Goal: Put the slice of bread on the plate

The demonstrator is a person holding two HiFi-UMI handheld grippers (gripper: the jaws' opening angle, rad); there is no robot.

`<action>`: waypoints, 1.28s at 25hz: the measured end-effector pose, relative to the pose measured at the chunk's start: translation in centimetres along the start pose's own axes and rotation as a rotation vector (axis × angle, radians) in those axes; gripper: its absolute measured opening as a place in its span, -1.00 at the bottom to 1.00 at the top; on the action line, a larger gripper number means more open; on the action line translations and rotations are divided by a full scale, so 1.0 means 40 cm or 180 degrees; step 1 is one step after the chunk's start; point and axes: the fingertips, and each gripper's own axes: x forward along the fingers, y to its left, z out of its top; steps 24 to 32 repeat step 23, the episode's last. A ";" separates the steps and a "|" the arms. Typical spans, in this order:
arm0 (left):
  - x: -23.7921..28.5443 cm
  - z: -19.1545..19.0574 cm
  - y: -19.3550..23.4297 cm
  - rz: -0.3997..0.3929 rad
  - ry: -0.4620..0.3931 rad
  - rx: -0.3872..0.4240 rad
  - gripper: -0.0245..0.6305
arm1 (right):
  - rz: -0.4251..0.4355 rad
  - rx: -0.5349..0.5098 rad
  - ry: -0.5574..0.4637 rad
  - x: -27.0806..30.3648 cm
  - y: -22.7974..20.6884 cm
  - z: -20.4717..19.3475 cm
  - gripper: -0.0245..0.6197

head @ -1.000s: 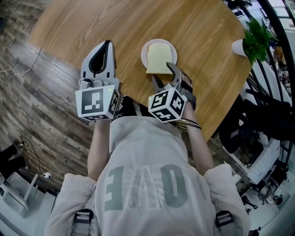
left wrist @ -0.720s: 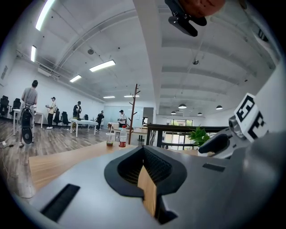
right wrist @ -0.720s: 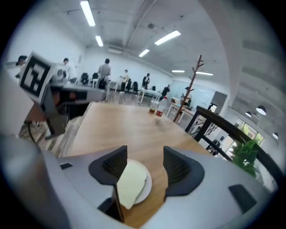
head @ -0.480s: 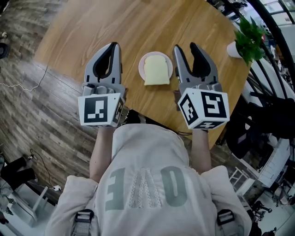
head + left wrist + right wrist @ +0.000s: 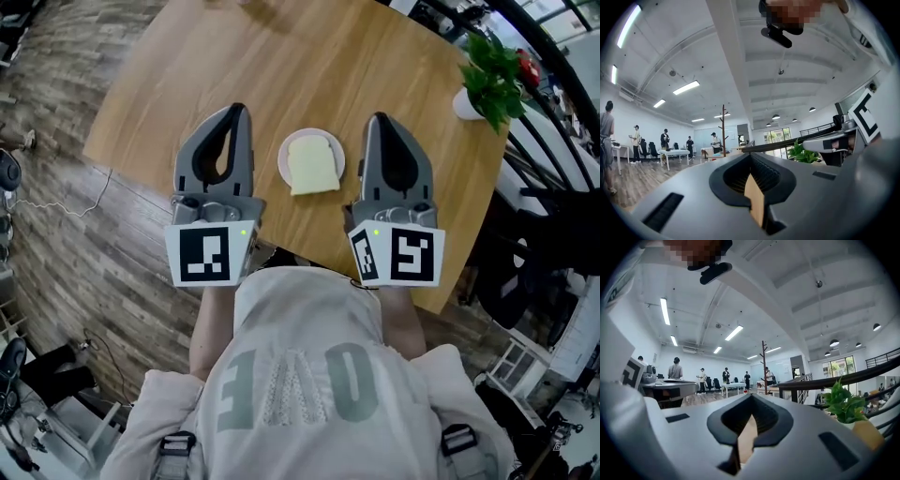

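Now my right tongs (image 5: 380,118) are lifted away from the bread (image 5: 312,163) and pressed together, empty, like my left tongs (image 5: 238,109). It lies on the plate (image 5: 285,151) between them; I should keep both clear.

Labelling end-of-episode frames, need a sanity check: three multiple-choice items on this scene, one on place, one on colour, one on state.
1. The bread slice lies:
A. on the plate
B. on bare wood
C. between jaws

2. The table top is:
A. white
B. wood-brown
C. black

3. The right gripper is:
A. open, empty
B. shut on bread
C. shut, empty

Answers:
1. A: the head view shows the slice resting on the plate.
2. B: wood grain shows all across it.
3. C: the right gripper view shows the jaws together with nothing between them.
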 end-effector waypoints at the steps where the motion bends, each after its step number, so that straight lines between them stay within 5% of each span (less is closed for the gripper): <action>1: 0.002 0.010 -0.004 -0.0001 -0.0019 0.0049 -0.90 | 0.0006 0.0025 -0.0003 -0.002 -0.002 -0.002 -0.88; 13: 0.014 0.062 -0.063 -0.0123 -0.0176 0.0147 -0.90 | 0.0003 -0.0224 -0.0020 -0.035 -0.013 0.000 -0.88; 32: 0.007 0.060 -0.072 -0.0149 -0.0142 0.0199 -0.90 | 0.0101 -0.0135 0.0072 -0.043 0.006 -0.031 -0.88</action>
